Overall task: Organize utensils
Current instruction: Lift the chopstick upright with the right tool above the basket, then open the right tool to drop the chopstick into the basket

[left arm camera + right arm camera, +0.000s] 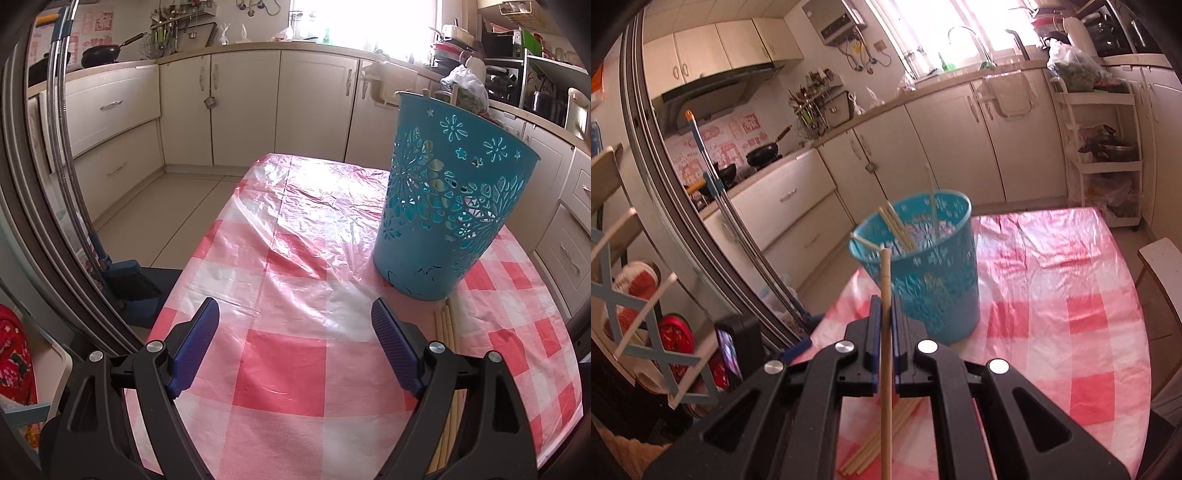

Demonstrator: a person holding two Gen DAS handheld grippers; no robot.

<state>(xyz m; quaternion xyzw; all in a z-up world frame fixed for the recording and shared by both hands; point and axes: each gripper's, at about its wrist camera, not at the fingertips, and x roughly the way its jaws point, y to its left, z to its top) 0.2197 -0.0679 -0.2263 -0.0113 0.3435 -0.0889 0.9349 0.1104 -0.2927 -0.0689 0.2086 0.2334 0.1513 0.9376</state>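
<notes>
Right wrist alone shows the right gripper (885,314) clamping a chopstick (885,354) (left gripper (293,325) gapes empty).

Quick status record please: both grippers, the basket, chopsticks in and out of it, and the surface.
left gripper: open, nothing between its jaws, over the tablecloth
right gripper: shut on one chopstick, held upright in front of the basket
basket: blue, cut-out pattern, upright on the table
chopsticks in basket: several, leaning against the rim
loose chopsticks: a bunch lying flat on the table beside the basket's base
tablecloth: red and white check under clear plastic
</notes>
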